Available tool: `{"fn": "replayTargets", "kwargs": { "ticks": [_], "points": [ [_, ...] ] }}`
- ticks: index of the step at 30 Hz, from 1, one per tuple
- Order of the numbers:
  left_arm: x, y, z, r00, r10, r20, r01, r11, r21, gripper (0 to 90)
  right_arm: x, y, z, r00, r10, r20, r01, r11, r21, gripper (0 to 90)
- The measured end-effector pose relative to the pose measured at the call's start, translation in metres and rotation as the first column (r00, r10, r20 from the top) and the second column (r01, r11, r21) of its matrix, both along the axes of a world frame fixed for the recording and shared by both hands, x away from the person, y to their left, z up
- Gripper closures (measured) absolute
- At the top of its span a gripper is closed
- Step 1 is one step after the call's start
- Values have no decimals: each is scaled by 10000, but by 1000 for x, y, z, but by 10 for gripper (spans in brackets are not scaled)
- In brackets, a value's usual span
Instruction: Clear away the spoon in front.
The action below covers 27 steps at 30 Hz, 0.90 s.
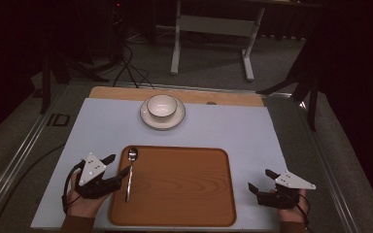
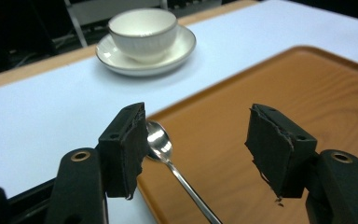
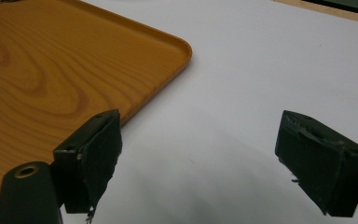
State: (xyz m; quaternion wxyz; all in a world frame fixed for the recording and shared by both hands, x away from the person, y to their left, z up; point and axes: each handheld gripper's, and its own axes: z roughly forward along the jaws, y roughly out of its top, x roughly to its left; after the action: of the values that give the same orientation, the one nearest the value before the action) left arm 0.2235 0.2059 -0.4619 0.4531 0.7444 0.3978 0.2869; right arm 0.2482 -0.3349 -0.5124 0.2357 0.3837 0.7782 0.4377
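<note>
Spoon work is the step in hand: a slim, shiny metal spoon (image 1: 130, 174) lies flat along the left edge of a rounded-corner orange-brown wooden tray (image 1: 184, 194), bowl end toward the tray's far left corner, handle running back toward the person. At the left, the left black two-jaw gripper (image 1: 117, 167) hangs just beside that edge, jaws spread wide with nothing between them; in the left gripper view its left jaw sits just beside the spoon's bowl (image 2: 160, 142) without pressing on it, so the spoon looks either freshly set down or about to be picked up, and the pictures do not say which. If a pickup is next, it calls for lowering the jaws to straddle the thin handle and closing gently, since so flat a thing offers little to catch. The tray sits on a pale blue-white mat (image 1: 102, 126) covering the wooden table (image 1: 121, 92); most of the tray floor is bare, giving free room to the right of the spoon. Near the mat's far edge, at centre, a white ribbed bowl (image 1: 162, 105) stands on a white saucer (image 1: 148, 119), well apart from the tray. At the right, the right black two-jaw gripper (image 1: 260, 179) rests over bare mat beside the tray's near right corner, jaws also wide and holding nothing.
</note>
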Motion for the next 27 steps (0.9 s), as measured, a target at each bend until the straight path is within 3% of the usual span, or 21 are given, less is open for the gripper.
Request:
{"fn": "replayTargets", "kwargs": {
  "ticks": [9, 10, 14, 16, 18, 27],
  "points": [
    [11, 12, 12, 9988, 358, 334, -356, 9993, -74, 355, -1, -1, 1, 10000, -29, 14, 29, 10000, 23, 144],
    [16, 22, 15, 9973, 607, 425, -598, 9980, -209, 355, 0, -1, 1, 10000, -41, 27, 41, 10000, 35, 144],
    [21, 31, 13, 9961, 851, 227, -842, 9958, -369, 340, 0, -2, 0, 10000, -49, 10, 49, 10000, 45, 144],
    [25, 41, 5, 9930, 1178, -75, -1180, 9907, -675, 331, 0, -2, 0, 10000, -61, 5, 61, 10000, 45, 144],
    [26, 47, -1, 9892, 1453, -203, -1464, 9867, -711, 314, 0, -2, 0, 10000, -65, 7, 65, 10000, 44, 144],
    [30, 71, -23, 9596, 2592, -1095, -2694, 9587, -911, 216, 0, -5, 0, 9999, -129, 27, 128, 9999, 111, 144]
  ]
}}
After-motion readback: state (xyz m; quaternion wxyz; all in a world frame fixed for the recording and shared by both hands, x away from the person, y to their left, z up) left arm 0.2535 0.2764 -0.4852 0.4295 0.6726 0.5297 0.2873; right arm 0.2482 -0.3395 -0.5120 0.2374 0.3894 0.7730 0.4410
